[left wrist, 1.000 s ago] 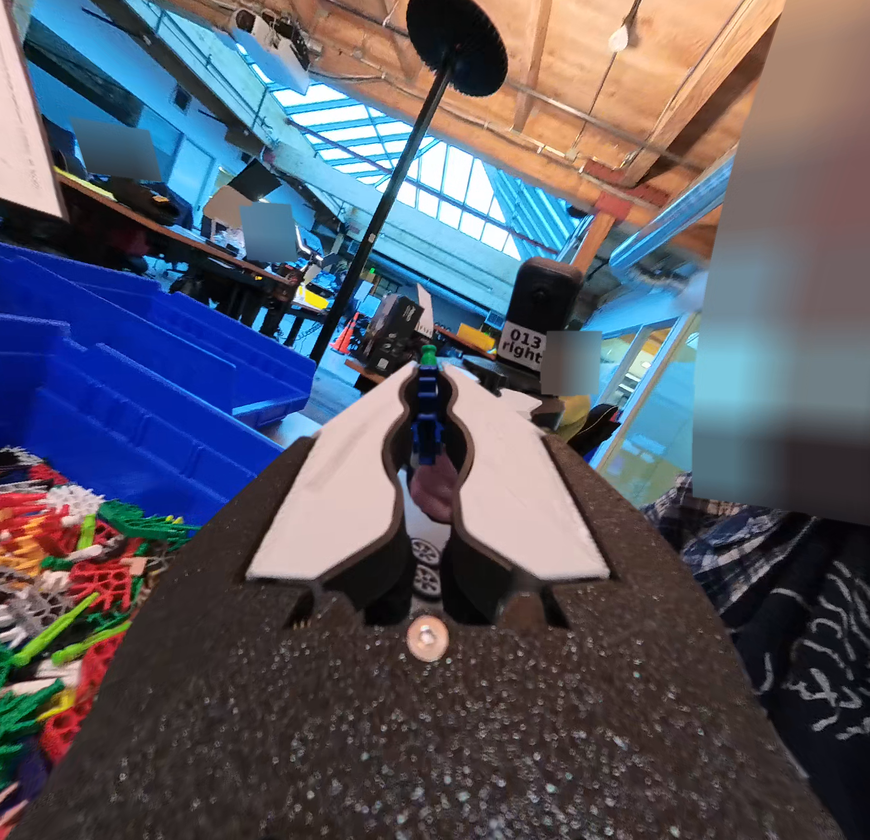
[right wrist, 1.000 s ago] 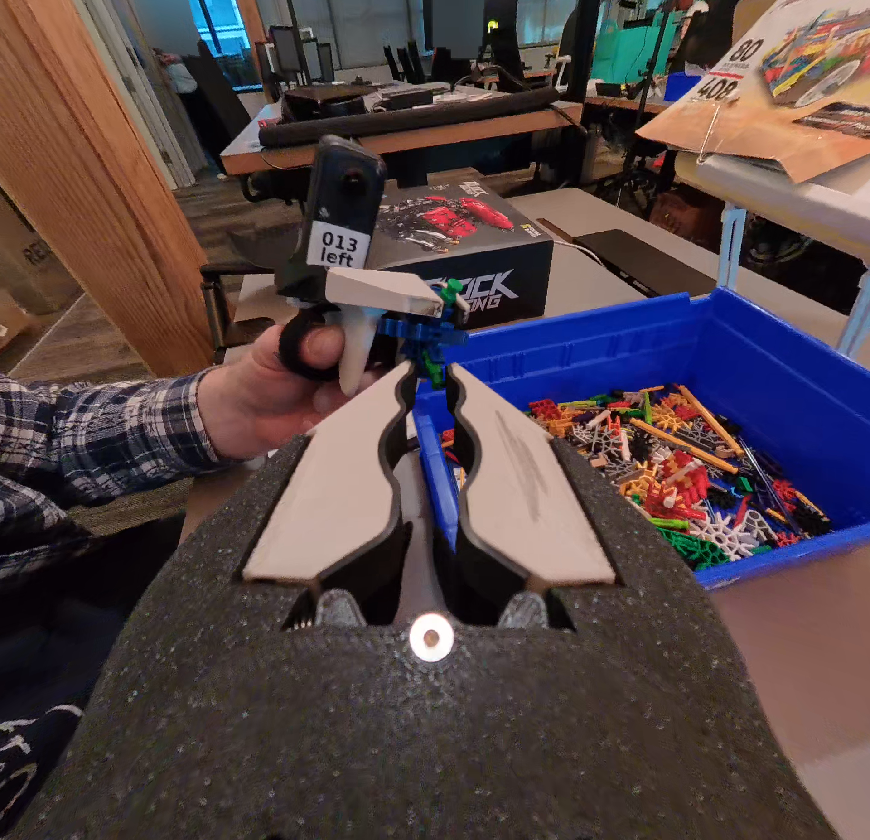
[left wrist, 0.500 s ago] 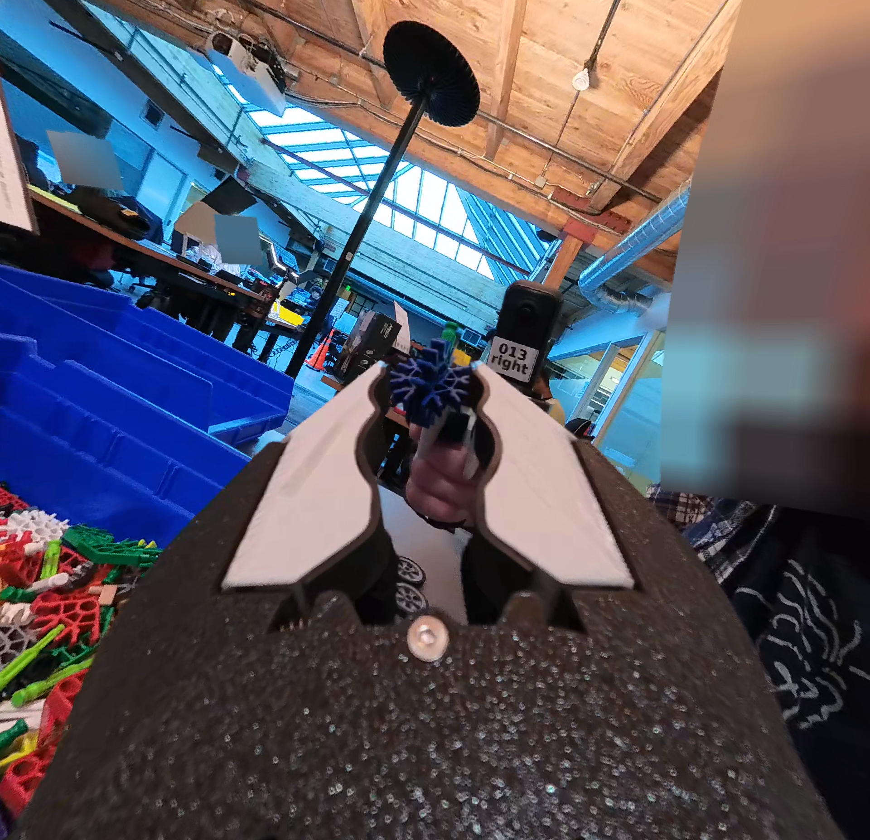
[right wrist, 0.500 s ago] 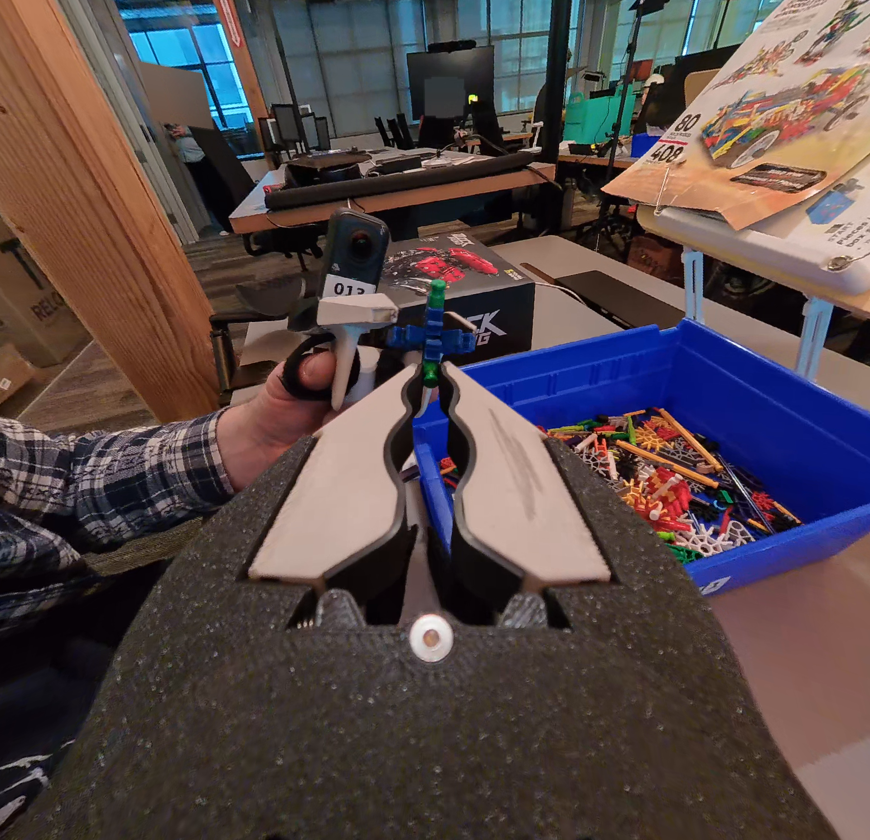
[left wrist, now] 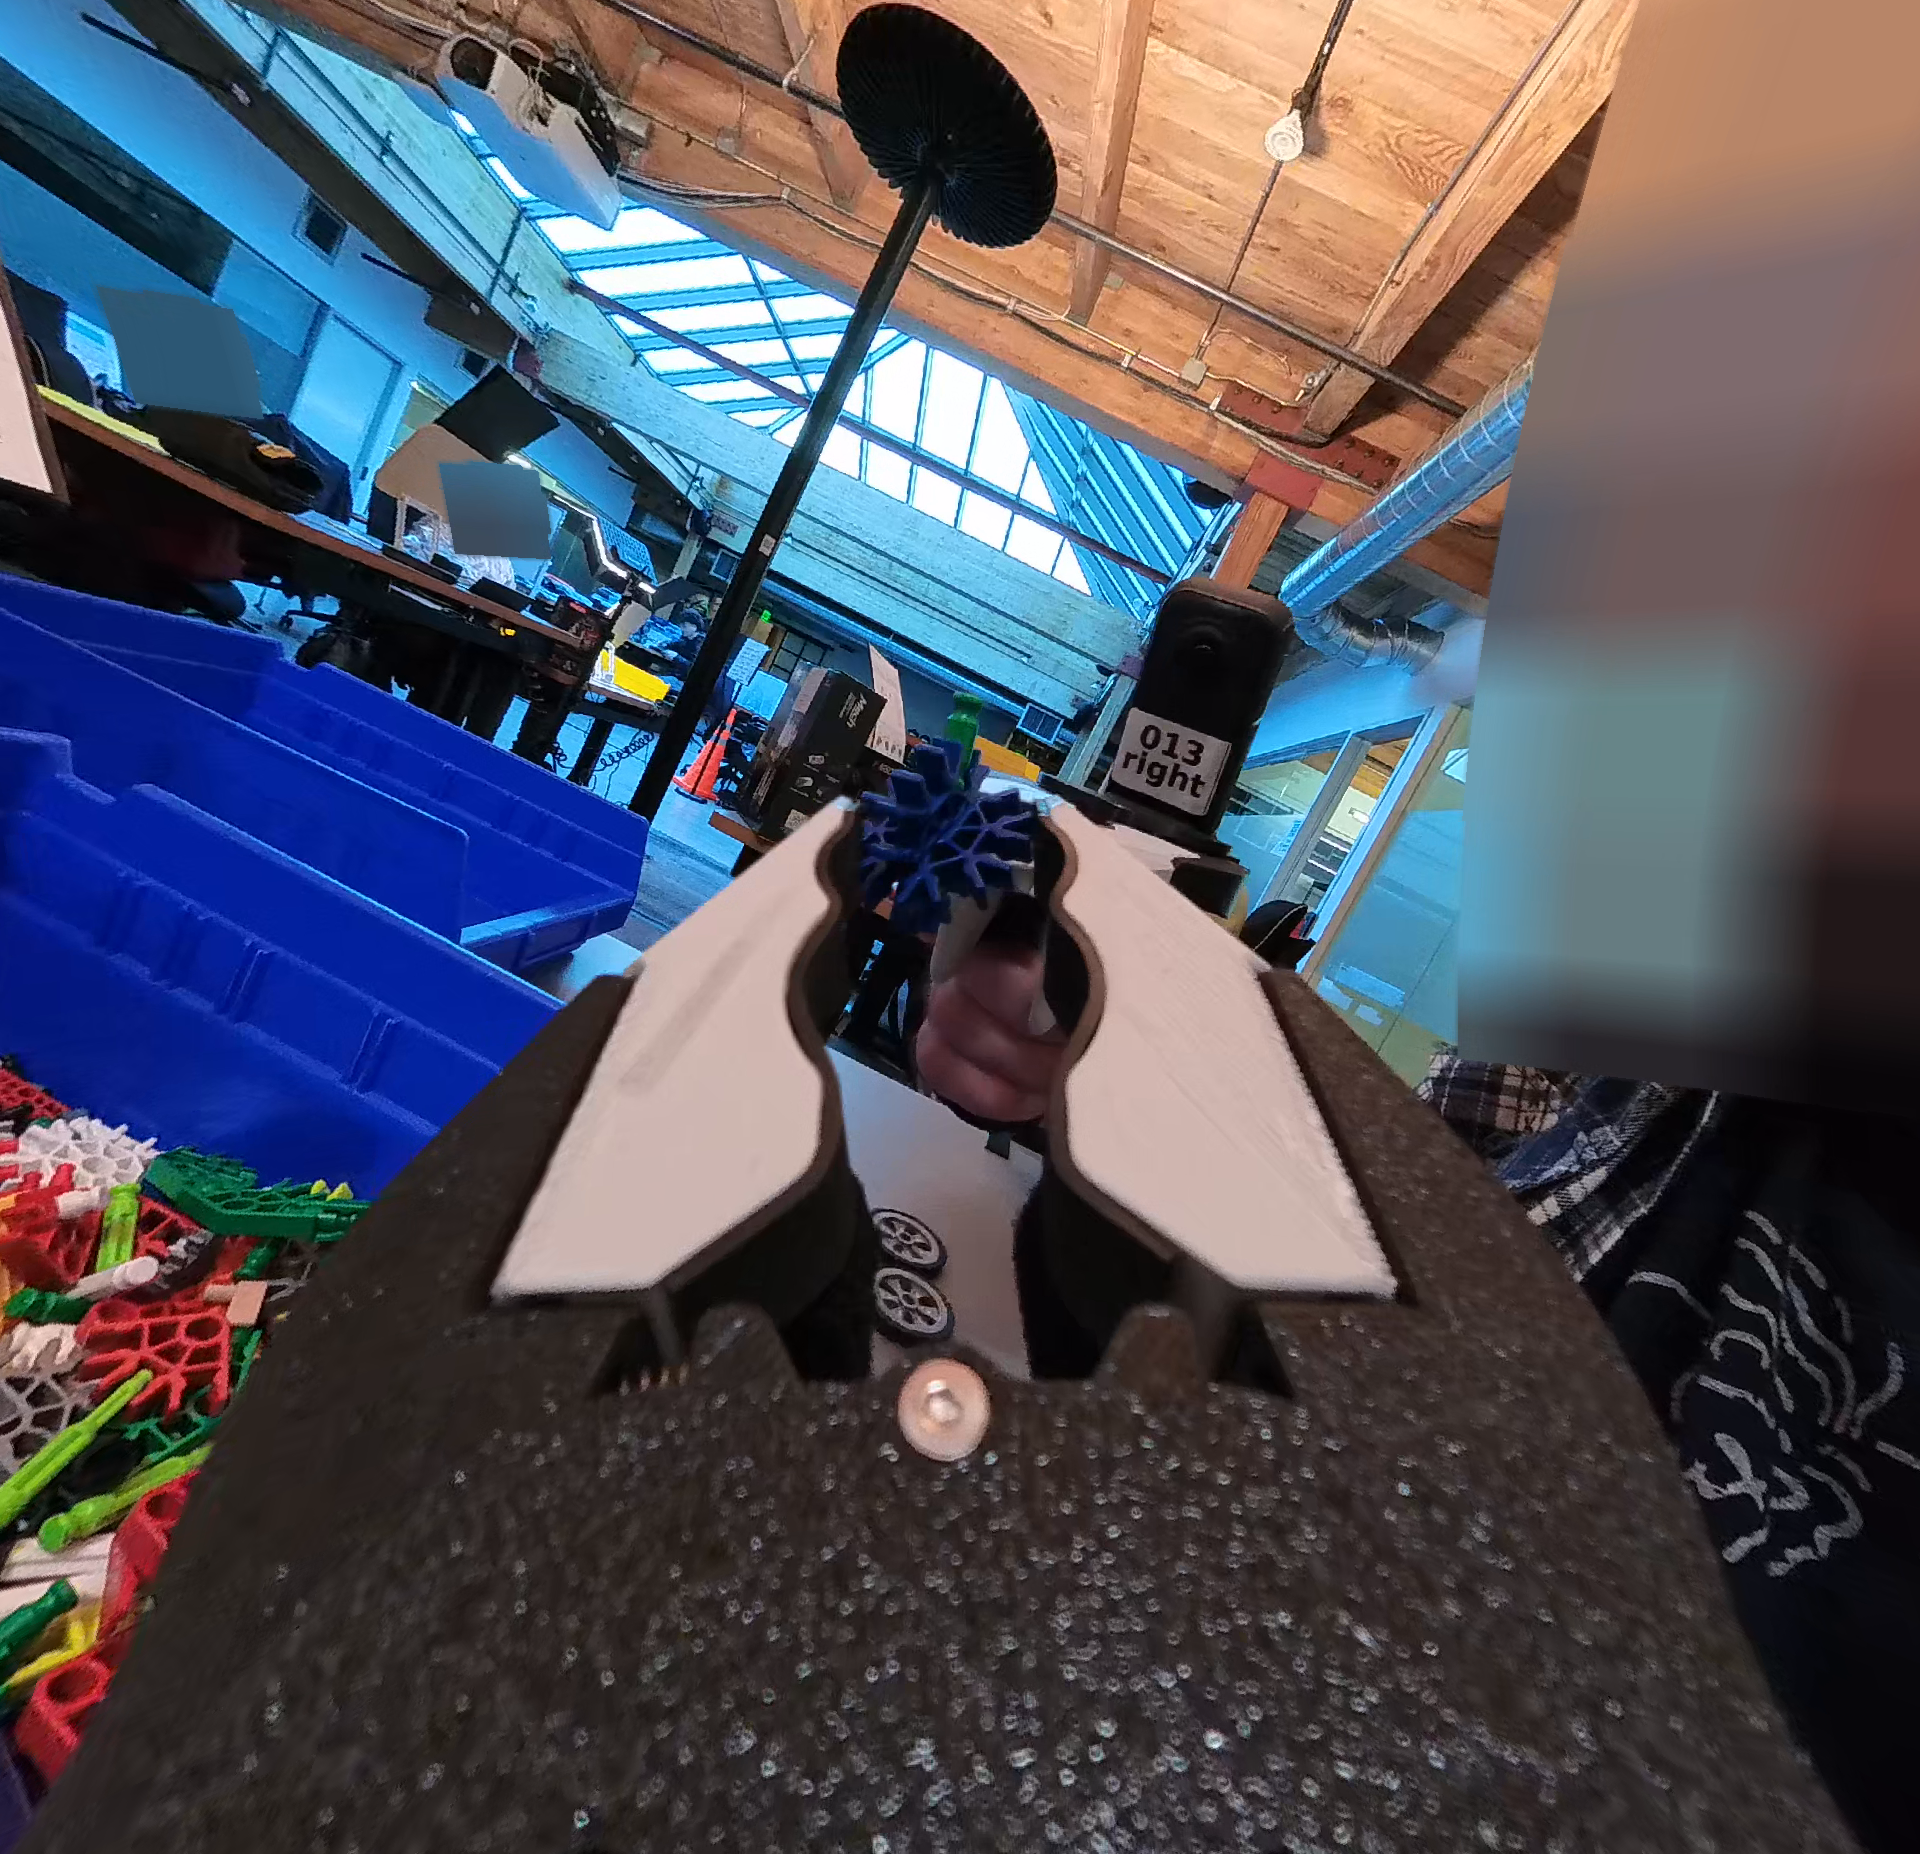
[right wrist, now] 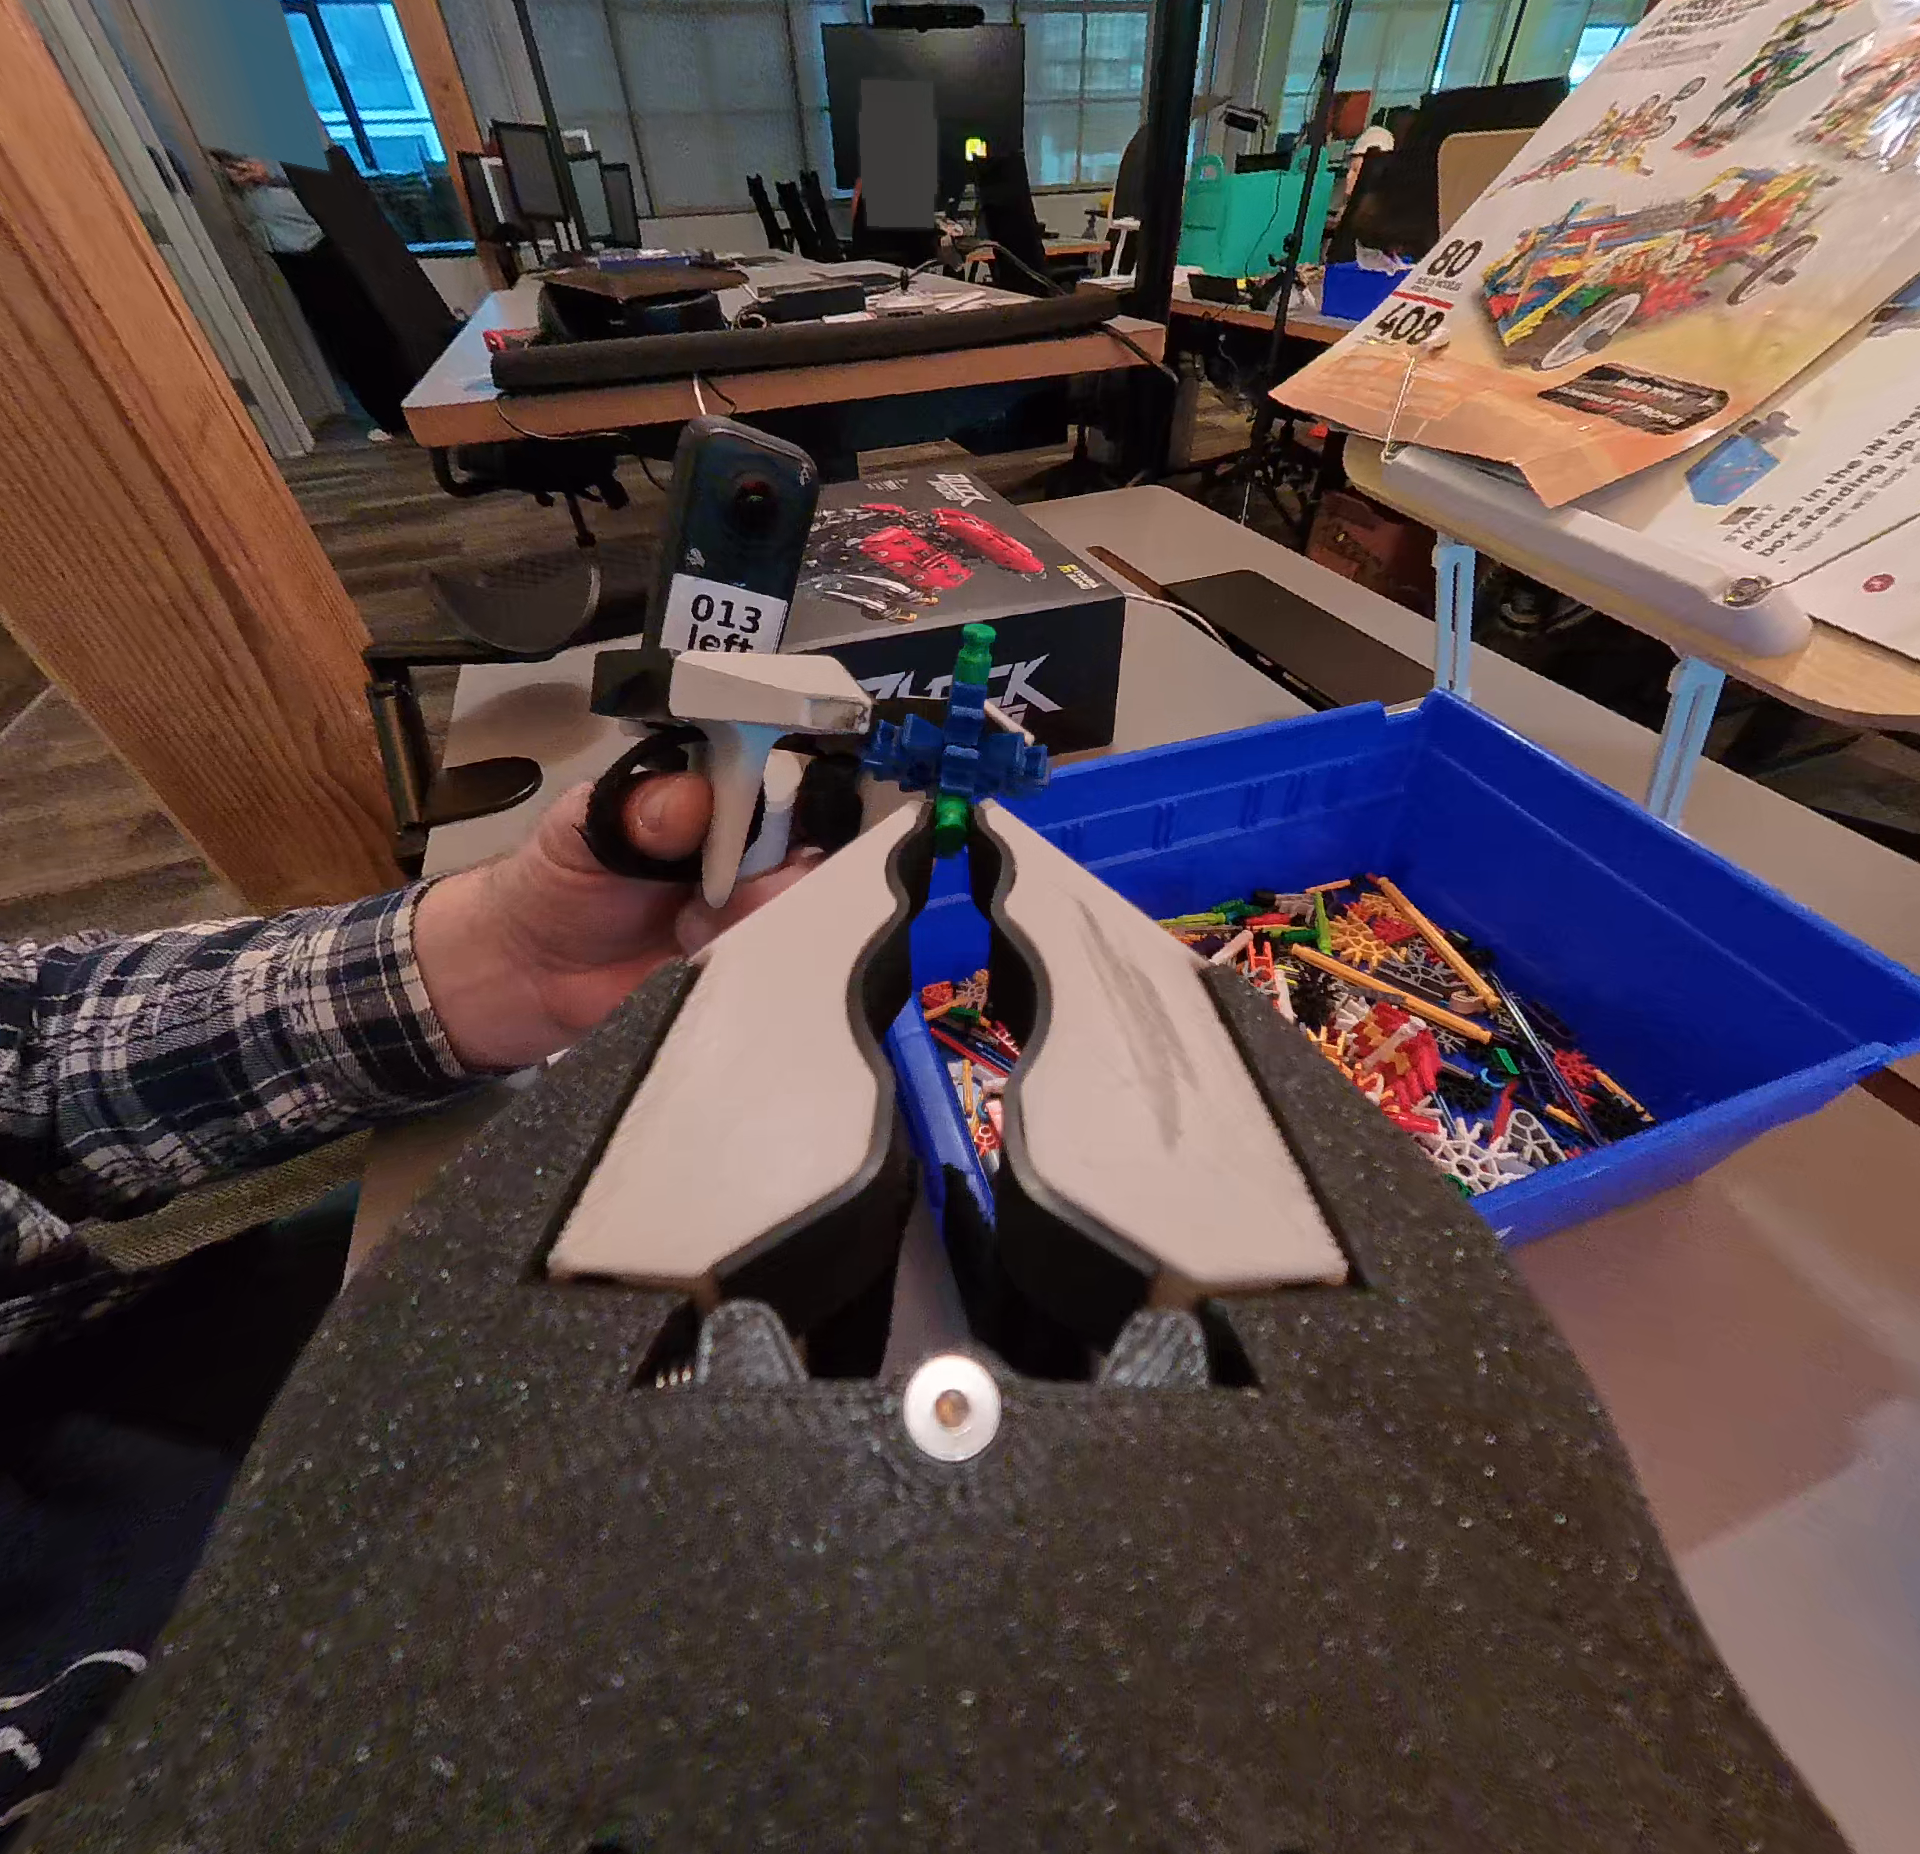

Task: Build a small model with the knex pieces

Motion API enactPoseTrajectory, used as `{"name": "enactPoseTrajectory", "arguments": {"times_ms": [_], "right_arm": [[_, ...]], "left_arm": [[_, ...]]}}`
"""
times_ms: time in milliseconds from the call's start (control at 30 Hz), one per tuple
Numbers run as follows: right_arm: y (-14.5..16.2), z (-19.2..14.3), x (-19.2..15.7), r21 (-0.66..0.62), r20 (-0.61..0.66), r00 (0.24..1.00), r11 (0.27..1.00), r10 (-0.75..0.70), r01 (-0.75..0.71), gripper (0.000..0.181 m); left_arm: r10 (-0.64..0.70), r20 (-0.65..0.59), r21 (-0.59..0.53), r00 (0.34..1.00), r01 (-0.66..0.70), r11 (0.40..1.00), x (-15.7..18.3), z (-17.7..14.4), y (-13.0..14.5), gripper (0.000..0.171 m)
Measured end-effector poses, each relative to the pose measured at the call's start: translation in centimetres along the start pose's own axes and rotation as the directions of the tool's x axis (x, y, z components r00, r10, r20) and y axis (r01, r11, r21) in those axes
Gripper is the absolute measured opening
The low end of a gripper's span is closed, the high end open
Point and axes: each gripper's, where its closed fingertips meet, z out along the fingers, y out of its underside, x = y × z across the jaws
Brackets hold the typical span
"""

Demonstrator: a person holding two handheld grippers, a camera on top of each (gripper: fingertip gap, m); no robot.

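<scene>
My right gripper (right wrist: 948, 825) is shut on the lower end of a short green rod (right wrist: 972, 653) and holds it upright in the air. Blue snowflake connectors (right wrist: 951, 750) sit on the rod above the fingertips. My left gripper (left wrist: 940, 854) is open, its fingertips on either side of the blue connector (left wrist: 945, 848), seen face-on. I cannot tell whether they touch it. In the right wrist view the left gripper (right wrist: 864, 713) comes in from the left, held by a hand (right wrist: 561, 931), its tip at the connector's left edge.
A blue bin (right wrist: 1558, 848) of mixed coloured building pieces (right wrist: 1403, 1035) stands to the right; it also shows in the left wrist view (left wrist: 260, 952). A black box (right wrist: 935, 578) lies behind. A booklet on a stand (right wrist: 1610, 246) rises at the right. Two small wheels (left wrist: 909, 1274) lie on the table. Less than 4 cm separates the two grippers' tips.
My left gripper has opened off the blue connector it was pinching. My right gripper has closed on the green rod and holds the assembly upright, raised a little.
</scene>
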Motion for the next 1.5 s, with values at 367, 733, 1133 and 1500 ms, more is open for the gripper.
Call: {"name": "enactPoseTrajectory", "arguments": {"times_ms": [367,733,1133,1500], "right_arm": [[-0.2,-0.1,0.0,-0.023,-0.134,0.957,0.966,-0.257,0.256,0.005],[-0.1,0.1,-0.5,-0.145,-0.318,0.737,0.799,-0.596,0.584,0.005],[-0.1,0.1,-0.8,-0.183,-0.347,0.663,0.741,-0.664,0.646,0.005],[-1.5,-0.8,-3.7,-0.158,-0.419,0.448,0.549,-0.79,0.82,0.004]], "left_arm": [[0.002,-0.025,0.005,1.0,-0.002,1.0,0.1,-0.2,0.0,0.03],[0.021,-0.018,0.0,1.0,-0.021,1.0,0.1,-0.1,0.1,0.035],[0.047,-0.014,-0.005,0.999,-0.047,0.999,0.1,0.0,0.2,0.035],[0.033,-0.214,0.034,0.976,-0.026,0.999,3.5,-0.1,-0.4,0.034]]}}
